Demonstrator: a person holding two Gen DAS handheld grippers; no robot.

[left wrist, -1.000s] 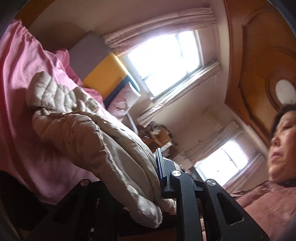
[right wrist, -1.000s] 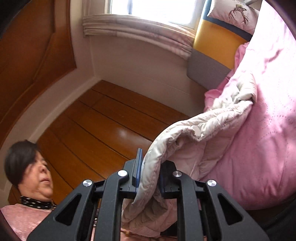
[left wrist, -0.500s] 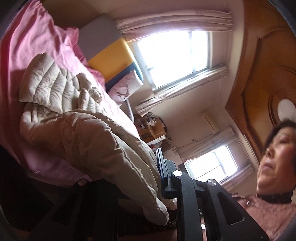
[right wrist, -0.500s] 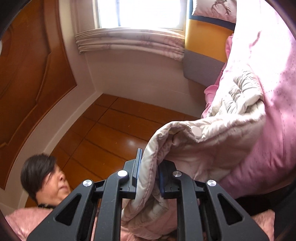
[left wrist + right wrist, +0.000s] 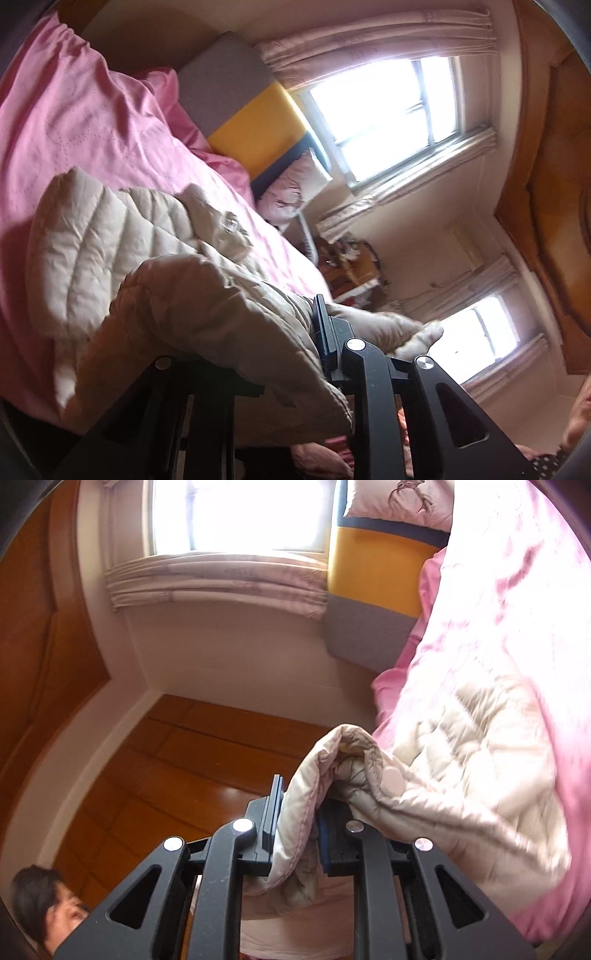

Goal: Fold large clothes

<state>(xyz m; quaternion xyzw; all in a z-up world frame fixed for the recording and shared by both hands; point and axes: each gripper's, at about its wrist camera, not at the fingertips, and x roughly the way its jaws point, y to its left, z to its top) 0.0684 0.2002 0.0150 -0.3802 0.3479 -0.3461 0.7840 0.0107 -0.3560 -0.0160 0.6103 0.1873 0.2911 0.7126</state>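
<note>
A beige quilted puffer jacket point(image 5: 122, 240) lies partly on the pink bed cover point(image 5: 92, 122), its near part lifted. My left gripper point(image 5: 291, 343) is shut on a fold of the jacket's edge; the cloth drapes over and hides its left finger. In the right wrist view the jacket point(image 5: 461, 760) lies against the pink cover point(image 5: 517, 590). My right gripper point(image 5: 297, 812) is shut on a doubled hem of the jacket, held off the bed's edge above the floor.
A grey and yellow headboard point(image 5: 240, 110) and a pillow point(image 5: 291, 184) stand at the bed's far end. Bright windows point(image 5: 388, 118) line the wall. A cluttered small table point(image 5: 351, 266) is beyond the bed. Wooden floor point(image 5: 177, 775) lies beside the bed. The person's head point(image 5: 40, 912) shows low.
Both grippers have moved toward the bed with the jacket edge held. More of the jacket now lies on the pink cover, and the fold is bunching up nearer the grippers.
</note>
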